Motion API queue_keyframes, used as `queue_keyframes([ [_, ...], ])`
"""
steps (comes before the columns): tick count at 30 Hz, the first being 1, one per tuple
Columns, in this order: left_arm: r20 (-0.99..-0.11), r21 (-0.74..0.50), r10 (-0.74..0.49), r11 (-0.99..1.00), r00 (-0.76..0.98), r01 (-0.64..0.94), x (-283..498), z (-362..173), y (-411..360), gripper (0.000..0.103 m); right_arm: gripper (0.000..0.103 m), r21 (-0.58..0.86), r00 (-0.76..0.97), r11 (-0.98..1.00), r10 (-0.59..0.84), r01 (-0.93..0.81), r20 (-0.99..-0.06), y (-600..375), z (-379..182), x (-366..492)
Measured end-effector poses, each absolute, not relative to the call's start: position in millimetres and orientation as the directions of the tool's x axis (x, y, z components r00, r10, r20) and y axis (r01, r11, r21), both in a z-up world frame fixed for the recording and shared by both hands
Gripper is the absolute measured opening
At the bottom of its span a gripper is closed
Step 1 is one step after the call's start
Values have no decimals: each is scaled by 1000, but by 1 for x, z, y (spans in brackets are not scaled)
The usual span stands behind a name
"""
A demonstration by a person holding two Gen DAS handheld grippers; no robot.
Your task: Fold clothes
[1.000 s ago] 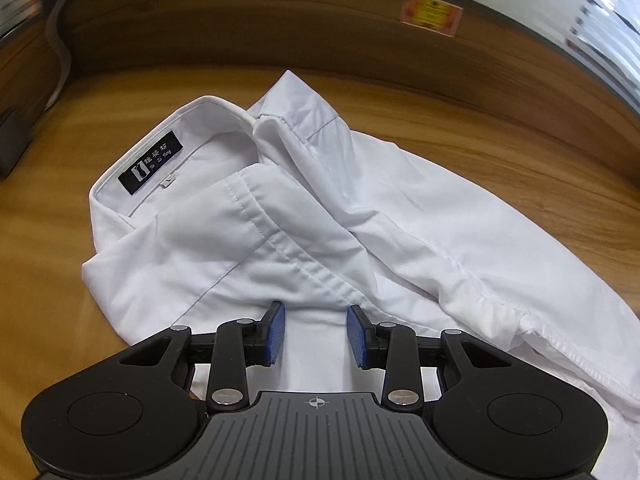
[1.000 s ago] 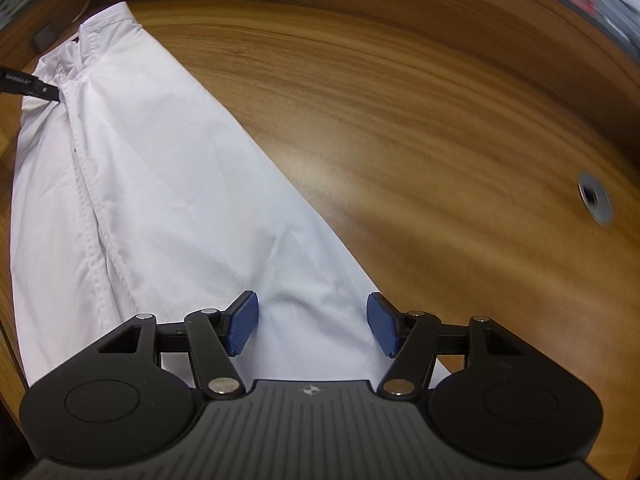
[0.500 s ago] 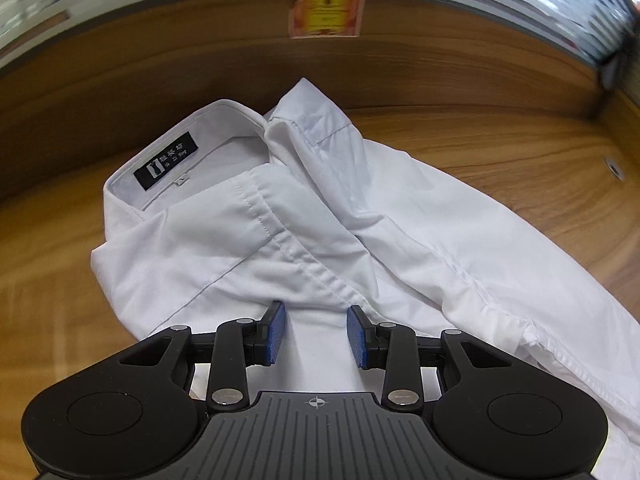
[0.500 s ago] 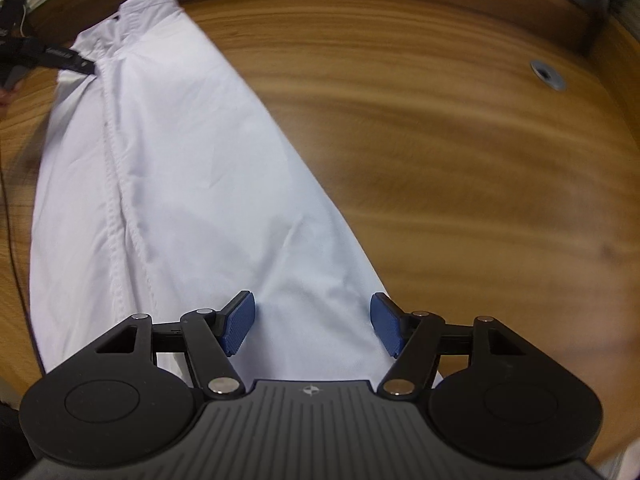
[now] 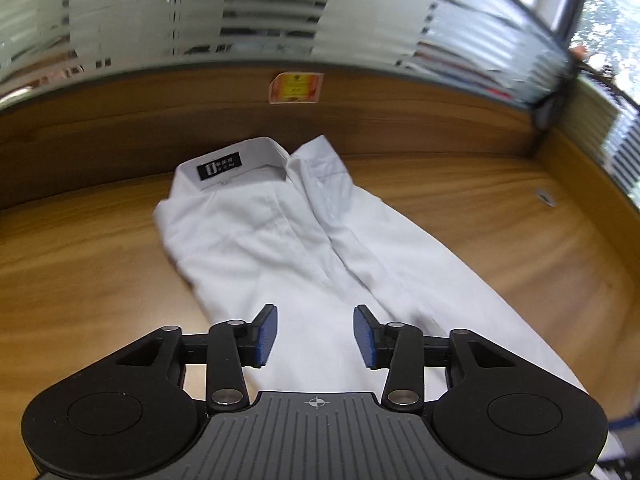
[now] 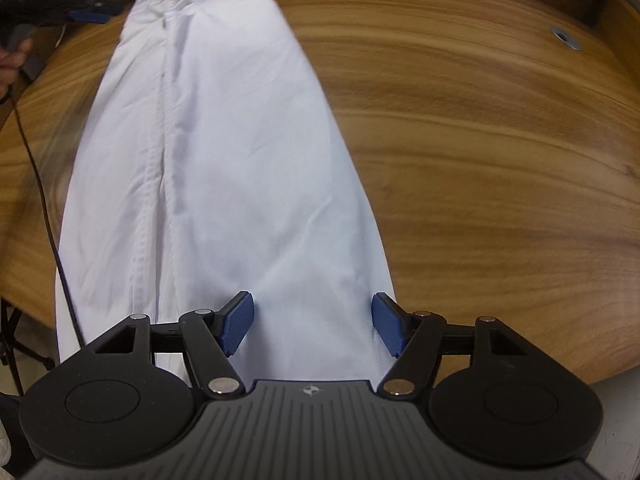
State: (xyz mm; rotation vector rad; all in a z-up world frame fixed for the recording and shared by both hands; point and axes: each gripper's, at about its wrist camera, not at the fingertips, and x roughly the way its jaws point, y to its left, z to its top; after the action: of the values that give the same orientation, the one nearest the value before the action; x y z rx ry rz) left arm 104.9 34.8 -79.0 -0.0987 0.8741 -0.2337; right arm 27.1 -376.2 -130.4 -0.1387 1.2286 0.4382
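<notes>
A white dress shirt [image 5: 280, 240] lies folded into a long strip on the wooden table, collar with a black label [image 5: 218, 167] at the far end. My left gripper [image 5: 315, 335] hovers open above the shirt's middle, nothing between its blue pads. In the right wrist view the same shirt [image 6: 224, 168] stretches away from me, button placket running lengthwise. My right gripper [image 6: 312, 322] stands open over the hem end, with cloth lying between and below its pads but not pinched. The left gripper [image 6: 86, 14] shows far off at the collar end, held by a hand.
A wooden back panel [image 5: 400, 120] with an orange sticker [image 5: 296, 87] bounds the table behind the collar, with frosted glass above. A metal cable grommet [image 6: 565, 38] sits in the table at the far right. A thin black cable [image 6: 40, 184] crosses the table's left edge.
My left gripper has pulled back and risen from the collar, so the shirt looks smaller and farther. The right gripper has swung to face along the shirt; both stay open.
</notes>
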Motion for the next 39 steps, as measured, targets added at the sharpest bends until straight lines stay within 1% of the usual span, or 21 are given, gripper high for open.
queue_keyframes([
  [2,-732,-190,-254,967,633,168,76,-69,40,46,72,135,255,904,254,-407,-933,-372,-130,19],
  [5,-739,-173,-232,973,632,155,24,-65,44,46,73,142,241,881,273,-450,-931,-368,-131,13],
  [10,-759,-163,-173,984,628,74,-61,-61,49,46,74,151,210,823,310,-547,-927,-364,-132,3],
  [16,-758,-165,-106,986,644,-32,-141,-53,36,47,74,87,196,698,316,-711,-928,-362,-130,-17],
  [20,-751,-153,-86,987,654,-46,-183,-48,13,47,73,13,209,585,310,-811,-927,-362,-127,-35],
  [23,-754,-132,-75,991,653,-38,-204,-49,-8,47,67,-44,245,509,336,-860,-909,-363,-117,-51],
  [24,-755,-131,-76,991,652,-36,-209,-50,-14,47,64,-25,232,497,360,-868,-903,-363,-113,-55],
  [26,-756,-131,-78,991,649,-33,-216,-54,-25,47,63,12,206,471,408,-882,-889,-362,-106,-64],
  [28,-758,-130,-79,991,647,-31,-220,-58,-36,47,57,48,179,443,455,-895,-872,-362,-99,-72],
  [29,-759,-130,-80,991,646,-30,-221,-59,-40,47,51,65,164,429,478,-901,-863,-361,-96,-77],
  [30,-760,-132,-81,991,645,-31,-221,-60,-43,47,41,83,150,413,500,-907,-853,-361,-93,-81],
  [32,-763,-133,-84,991,641,-28,-221,-61,-48,47,30,121,120,399,528,-909,-840,-358,-93,-87],
  [35,-769,-131,-95,991,632,-10,-219,-61,-54,47,30,155,97,401,541,-903,-835,-348,-102,-92],
  [39,-776,-116,-114,993,620,36,-215,-59,-57,47,30,130,118,408,530,-904,-840,-335,-110,-102],
])
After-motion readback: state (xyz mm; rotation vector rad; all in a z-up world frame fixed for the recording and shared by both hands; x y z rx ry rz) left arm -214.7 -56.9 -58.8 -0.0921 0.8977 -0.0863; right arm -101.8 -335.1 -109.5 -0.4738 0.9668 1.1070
